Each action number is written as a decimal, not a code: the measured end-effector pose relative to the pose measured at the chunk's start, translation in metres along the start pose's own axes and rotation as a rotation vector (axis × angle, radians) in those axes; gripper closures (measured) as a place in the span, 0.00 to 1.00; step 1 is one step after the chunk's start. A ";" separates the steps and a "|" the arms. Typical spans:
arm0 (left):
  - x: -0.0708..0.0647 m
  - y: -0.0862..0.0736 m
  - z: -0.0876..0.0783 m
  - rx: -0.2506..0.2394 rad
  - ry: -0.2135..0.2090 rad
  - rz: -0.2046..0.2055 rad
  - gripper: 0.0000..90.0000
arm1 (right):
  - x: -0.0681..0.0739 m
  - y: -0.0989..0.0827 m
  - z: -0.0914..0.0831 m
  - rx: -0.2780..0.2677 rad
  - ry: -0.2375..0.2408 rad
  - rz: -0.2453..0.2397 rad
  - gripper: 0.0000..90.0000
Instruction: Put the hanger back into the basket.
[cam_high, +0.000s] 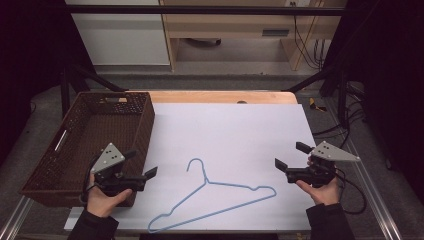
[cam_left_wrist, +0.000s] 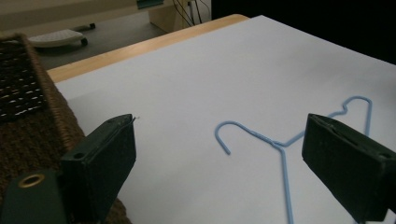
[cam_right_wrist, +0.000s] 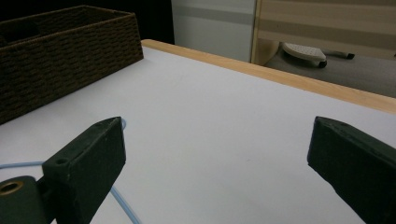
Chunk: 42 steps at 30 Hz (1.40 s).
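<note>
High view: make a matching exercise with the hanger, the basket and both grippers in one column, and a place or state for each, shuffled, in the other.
Things:
1. hanger
2. basket
3. left gripper
4. right gripper

Places or states:
A. brown woven, at the table's left edge
B. open, held at the right of the white sheet
C. light blue wire, flat on the white sheet
D. open, held beside the basket

Pairs: 1-C, 2-A, 3-D, 4-B

This looks like a lab or test room: a black metal frame (cam_high: 200, 10) surrounds the white-covered table (cam_high: 235, 125), loose cables (cam_high: 306, 45) hang by plain wooden furniture (cam_high: 225, 25), and the floor is grey.
</note>
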<state>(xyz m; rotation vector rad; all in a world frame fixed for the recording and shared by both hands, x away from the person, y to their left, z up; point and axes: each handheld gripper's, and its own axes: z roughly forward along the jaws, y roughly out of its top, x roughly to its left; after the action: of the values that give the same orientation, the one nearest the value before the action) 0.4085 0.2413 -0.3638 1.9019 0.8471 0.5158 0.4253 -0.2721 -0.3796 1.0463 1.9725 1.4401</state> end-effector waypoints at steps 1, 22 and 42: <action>-0.006 0.001 0.004 0.016 -0.016 0.010 0.11 | 0.001 0.000 0.001 0.002 0.002 -0.002 0.05; -0.050 -0.019 0.065 0.275 -0.138 0.091 0.19 | 0.008 -0.002 0.009 0.027 0.024 -0.020 0.05; -0.065 -0.033 0.107 0.473 -0.194 0.138 0.43 | 0.012 -0.004 0.015 0.045 0.037 -0.025 0.05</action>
<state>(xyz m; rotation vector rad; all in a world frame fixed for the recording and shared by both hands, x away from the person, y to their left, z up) 0.4245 0.1388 -0.4420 2.4108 0.7583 0.2137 0.4285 -0.2544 -0.3880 1.0177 2.0450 1.4176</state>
